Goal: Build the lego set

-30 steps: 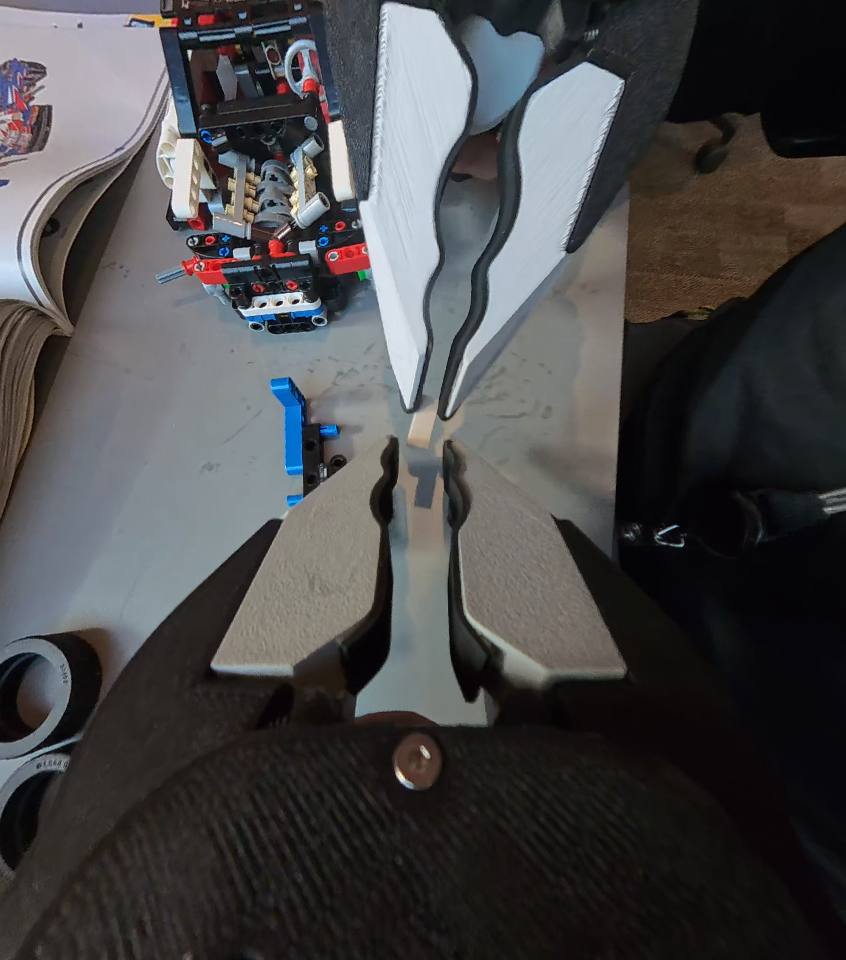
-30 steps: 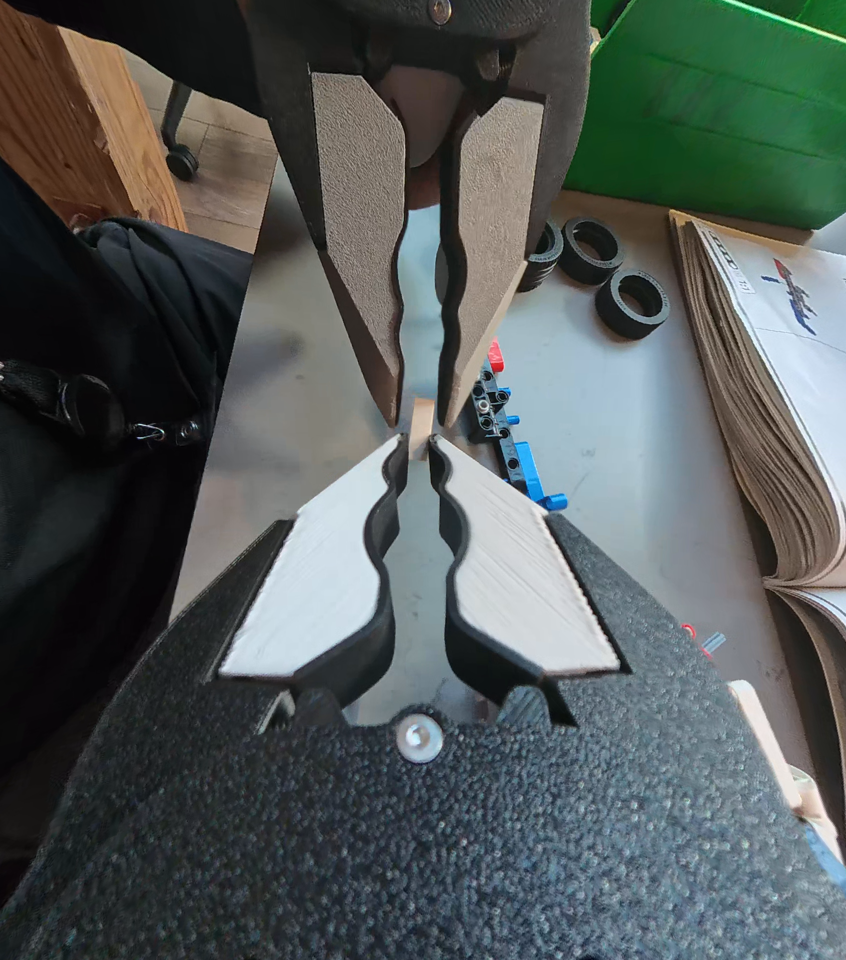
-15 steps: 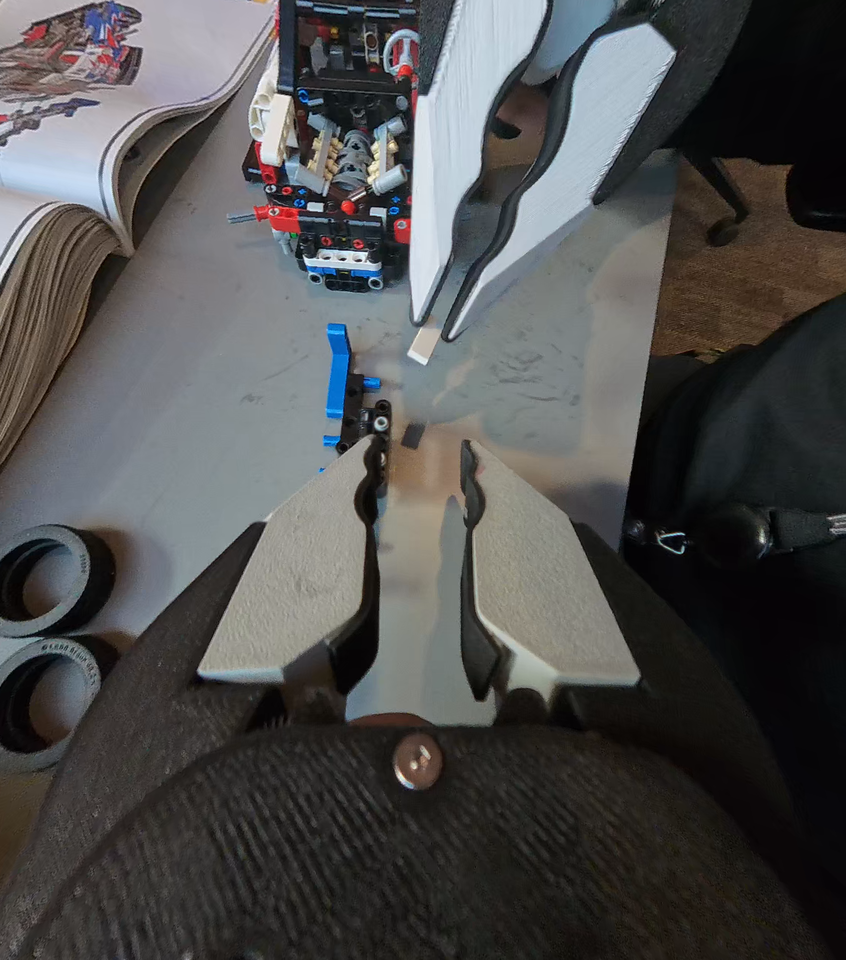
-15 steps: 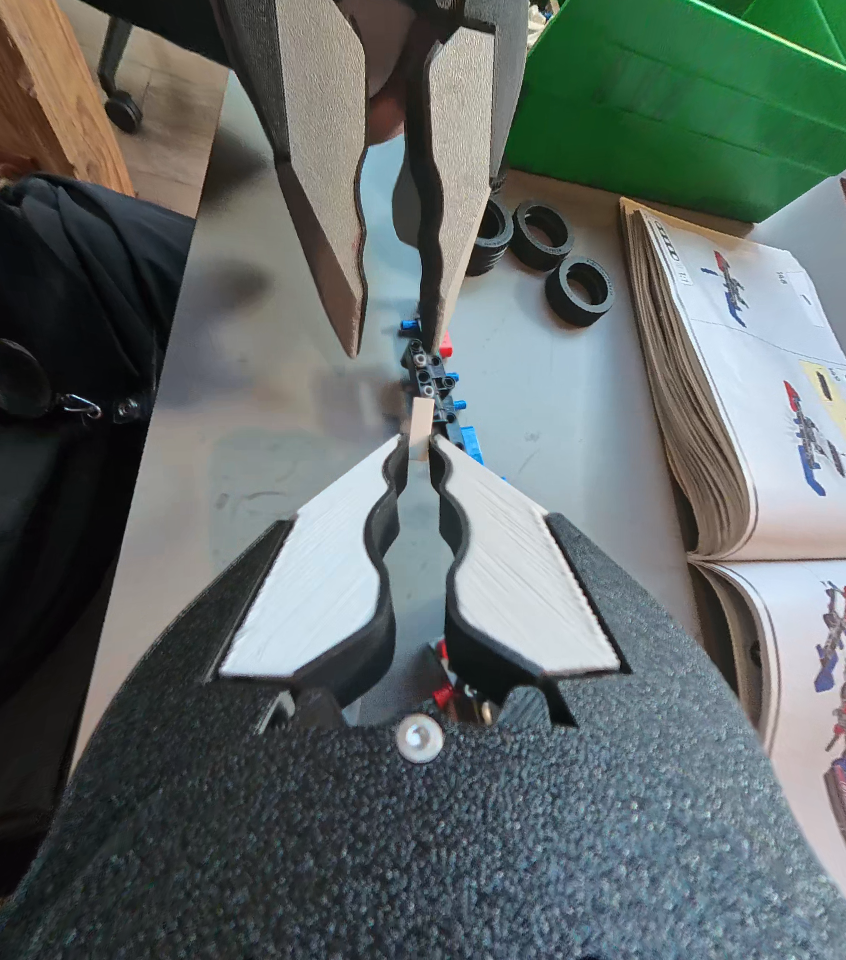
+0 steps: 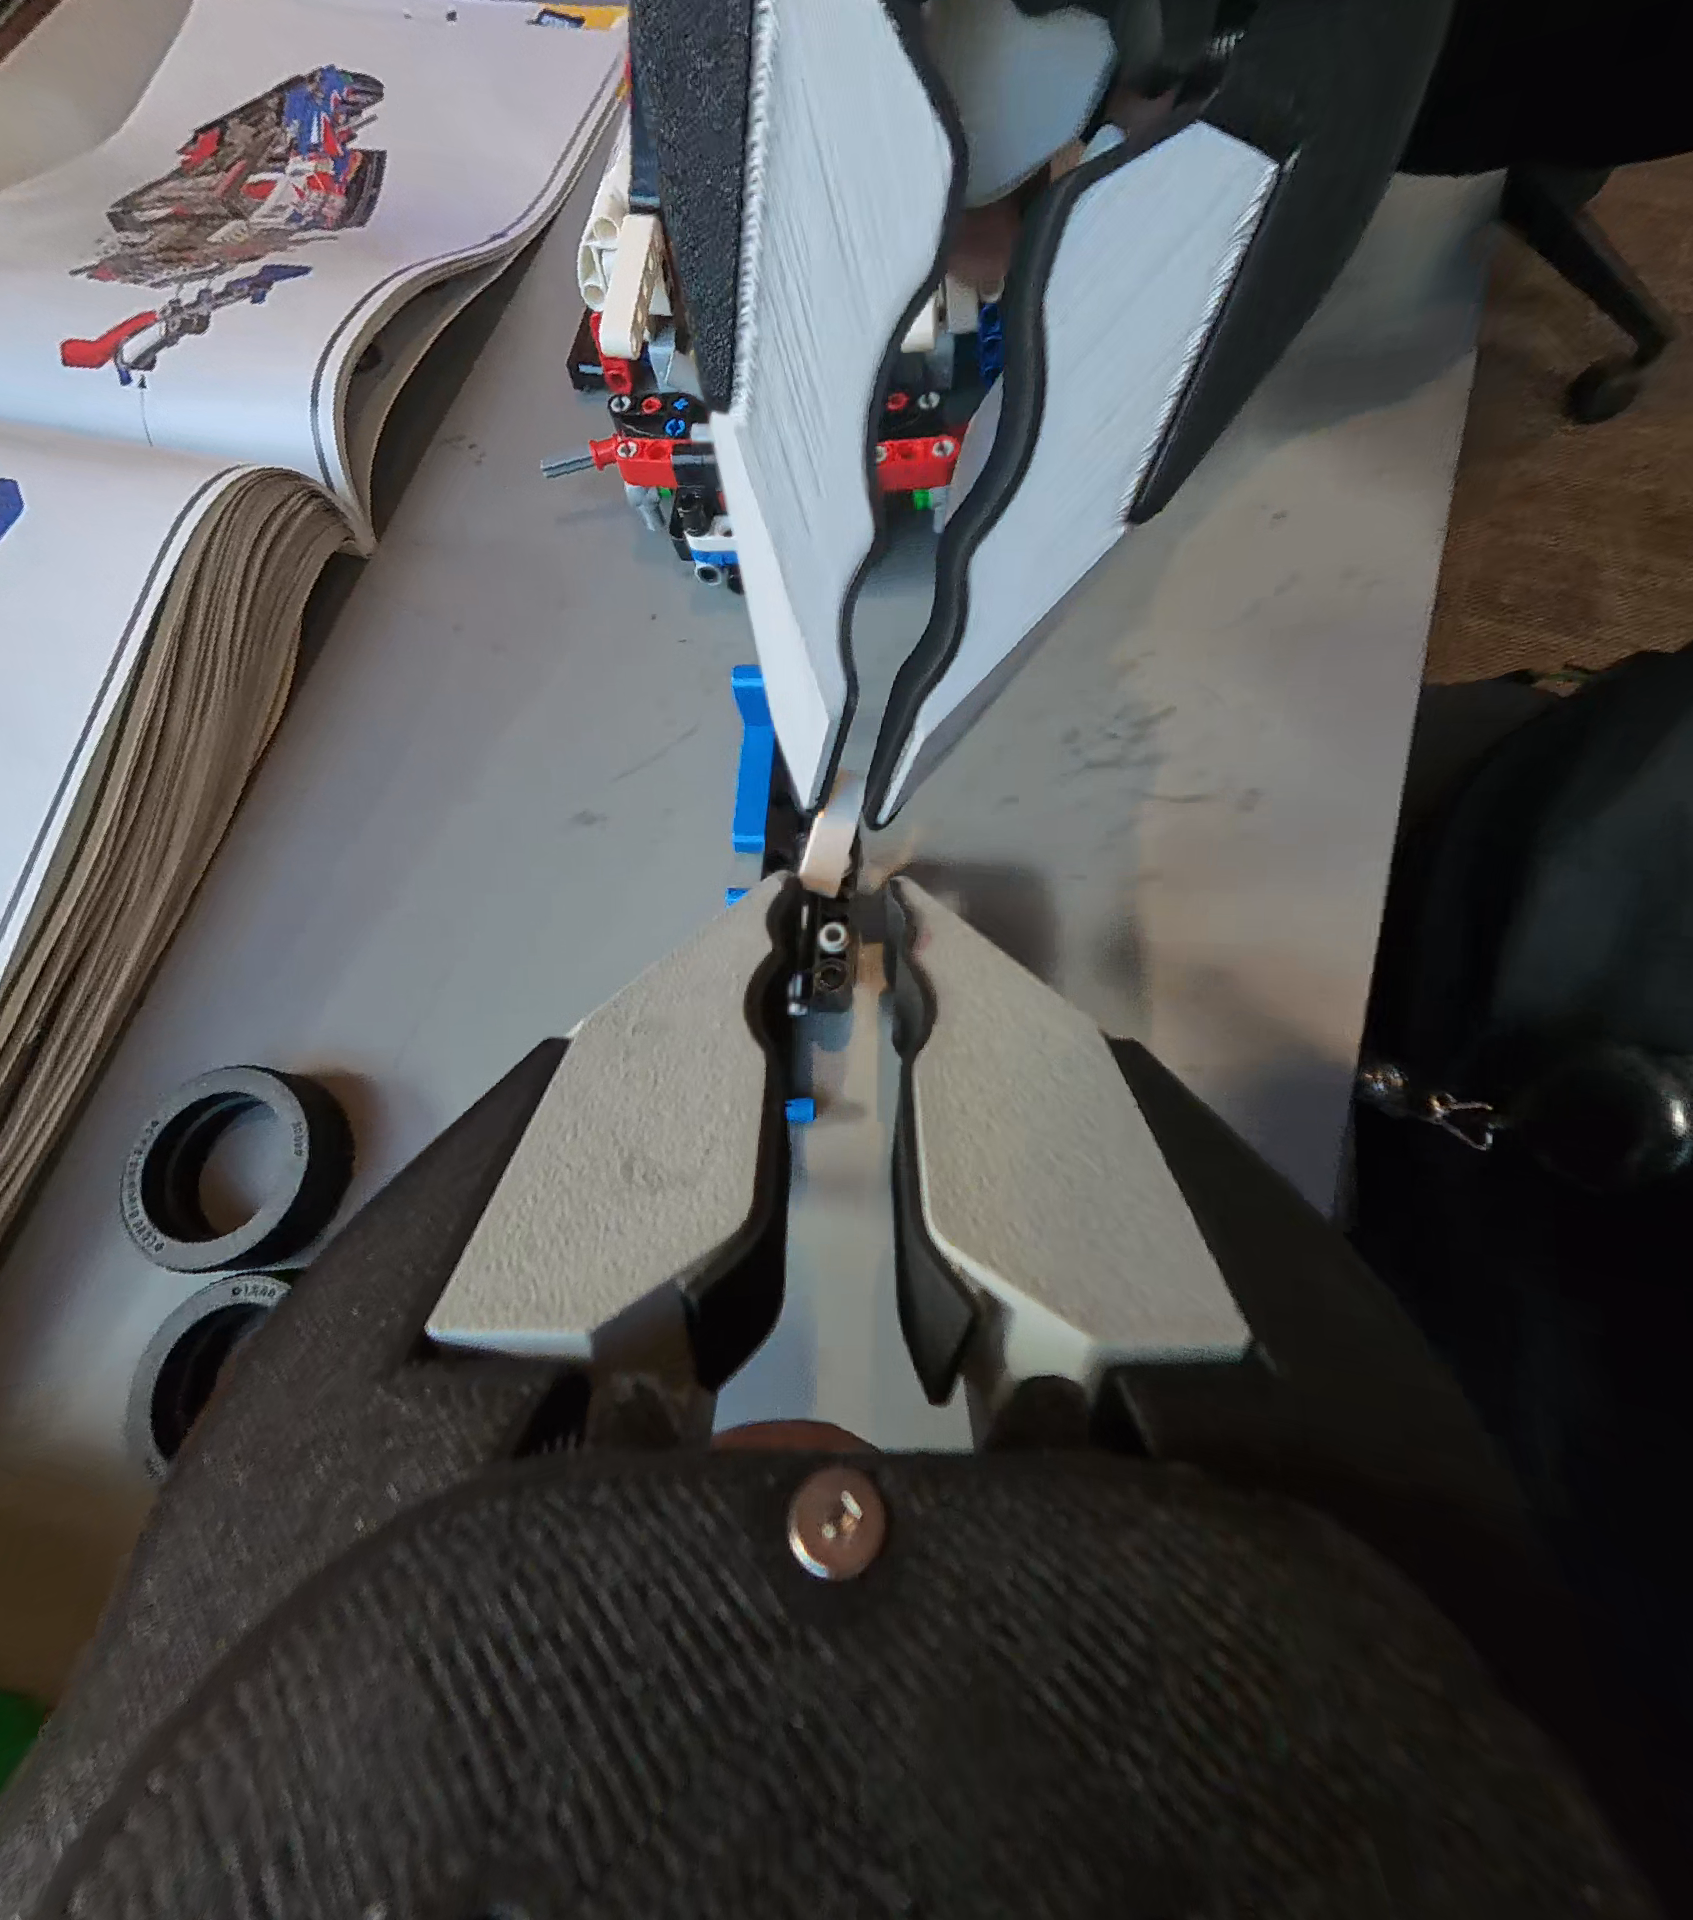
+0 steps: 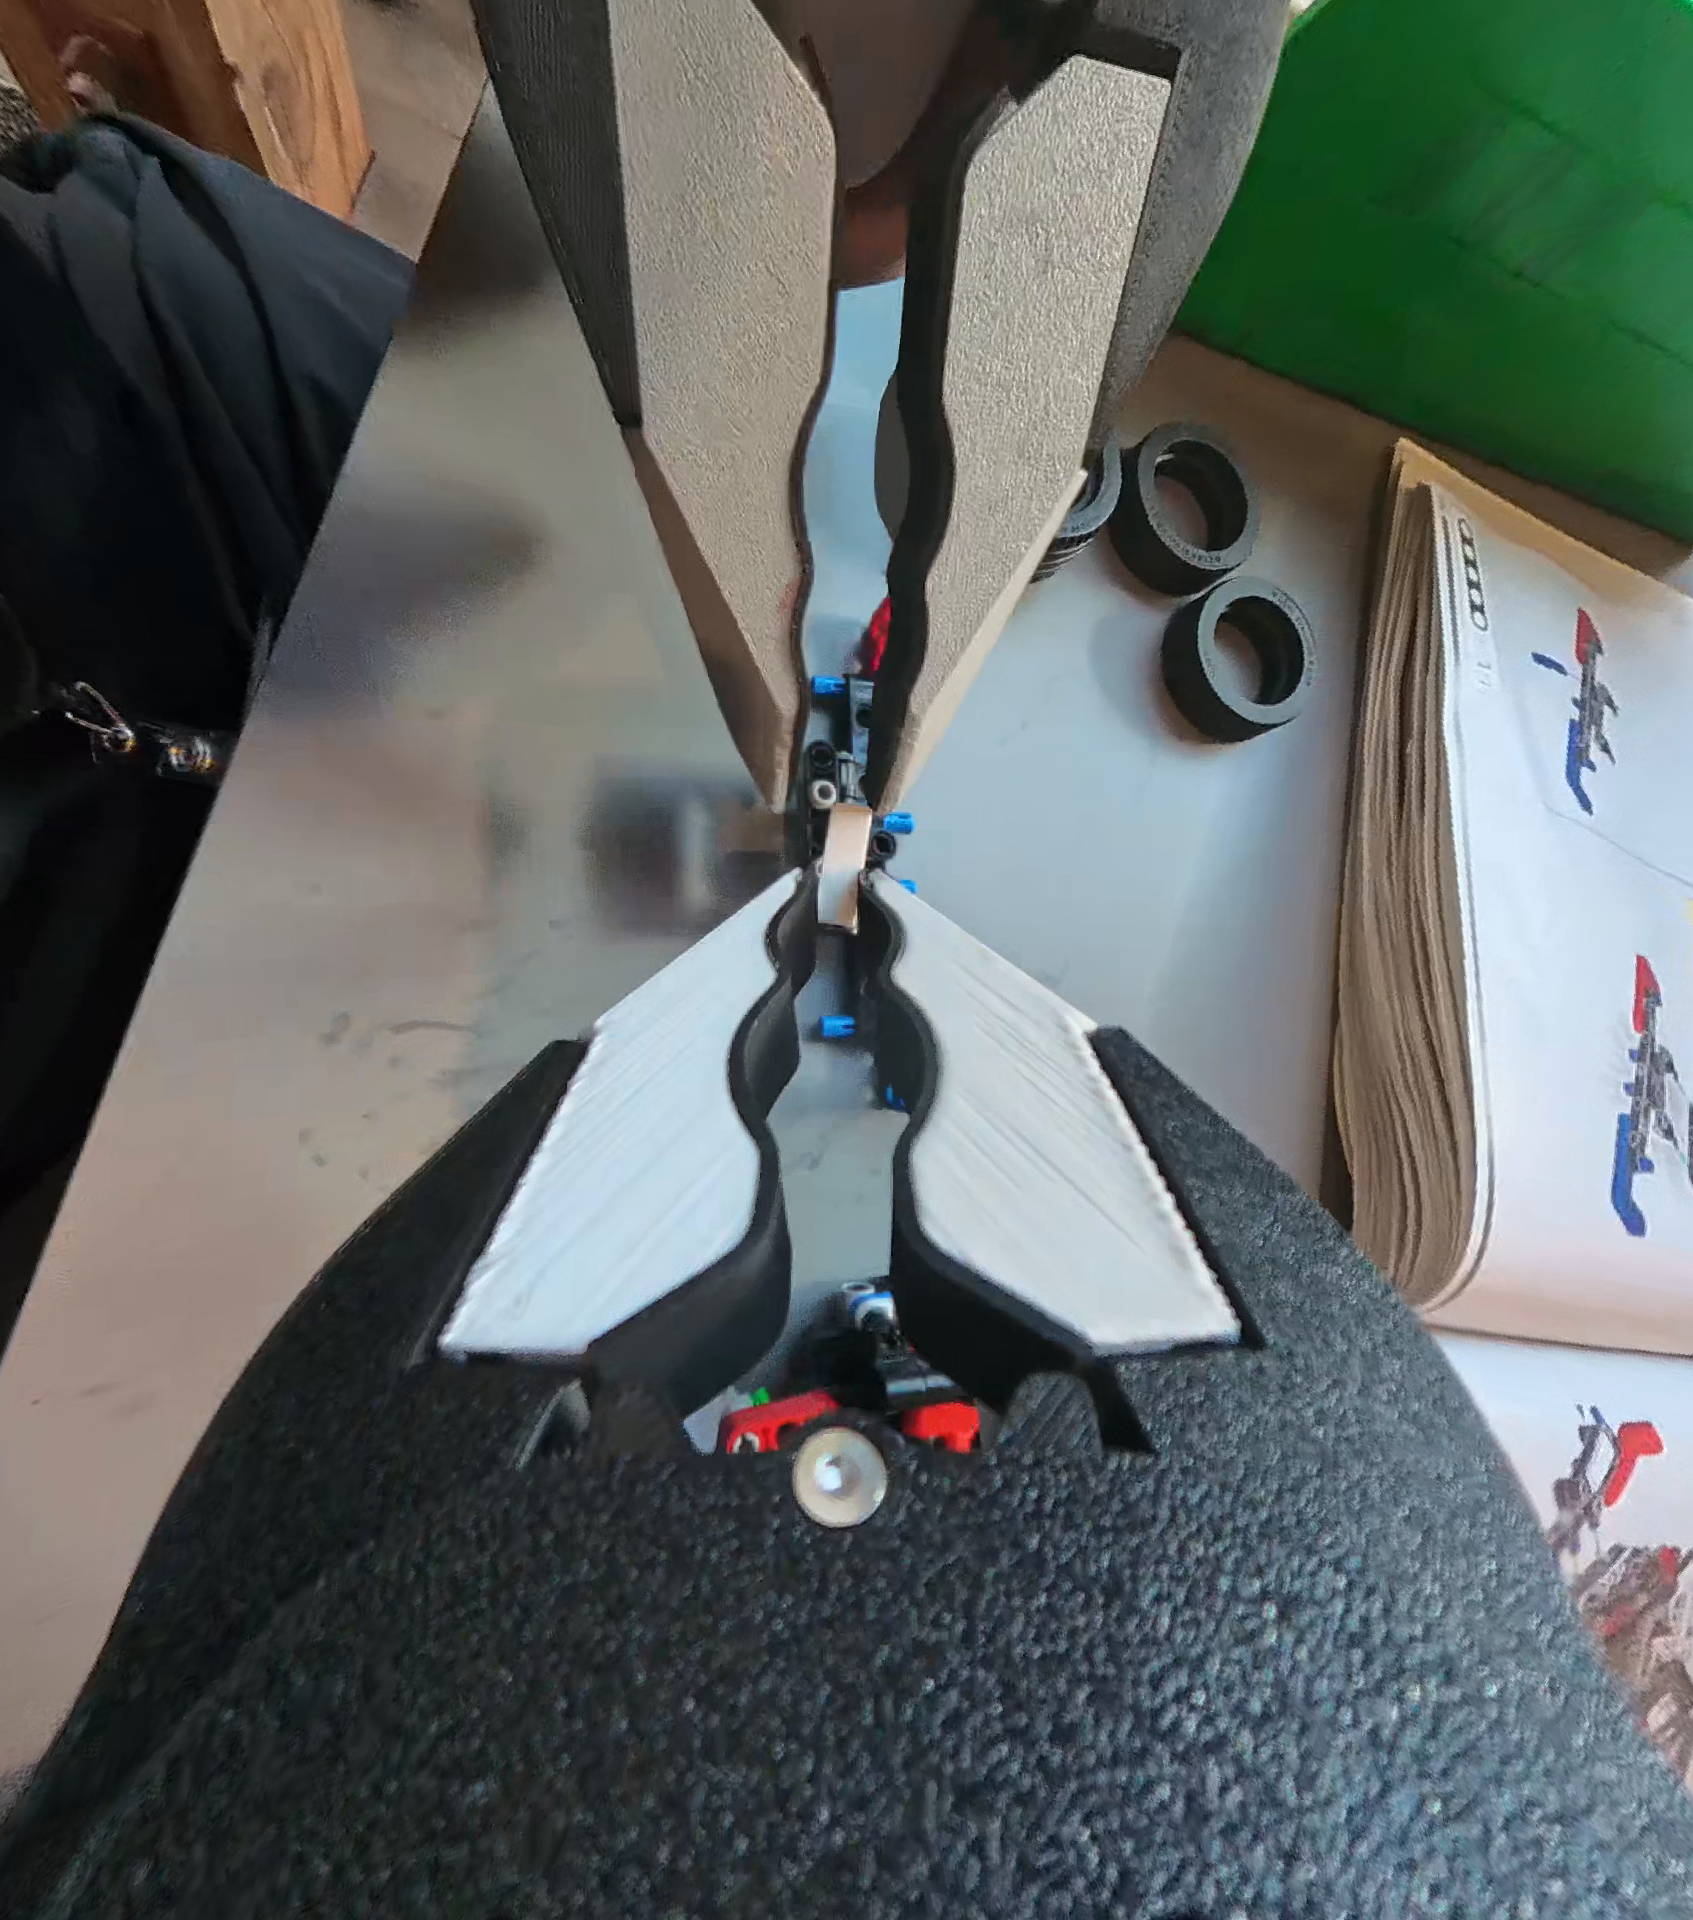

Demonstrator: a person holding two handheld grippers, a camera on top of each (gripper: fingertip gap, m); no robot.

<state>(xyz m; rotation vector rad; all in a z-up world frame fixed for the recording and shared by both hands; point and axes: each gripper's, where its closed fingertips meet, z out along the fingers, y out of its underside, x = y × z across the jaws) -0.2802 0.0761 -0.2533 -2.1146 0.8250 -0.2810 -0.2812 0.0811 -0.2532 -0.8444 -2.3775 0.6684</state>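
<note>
A small black-and-blue Lego sub-assembly (image 5: 750,758) lies on the grey table (image 5: 509,831). Its black end (image 6: 834,769) sits between the tips of my left gripper (image 5: 840,899), whose jaws stand a little apart around it with a small gap on one side. My right gripper (image 6: 834,894) comes from the opposite side and is shut on a short tan piece (image 6: 844,868). It holds the tan piece (image 5: 829,844) tip-down right at the black end. The two grippers are almost tip to tip. The left gripper also shows in the right wrist view (image 6: 831,805), and the right gripper in the left wrist view (image 5: 847,805).
The larger red, black and white Lego model (image 5: 644,416) stands behind the right gripper. An open instruction book (image 5: 94,416) lies on the left and black tyres (image 5: 218,1164) near it. A green bin (image 6: 1496,260) stands beyond. A person in dark clothing (image 5: 1600,935) is at the table edge. Left and right tips are no more than a few centimetres apart.
The left gripper let go of the tan piece, drew back, then moved over the sub-assembly's black end with narrower jaws. The right gripper carried the tan piece to that end.
</note>
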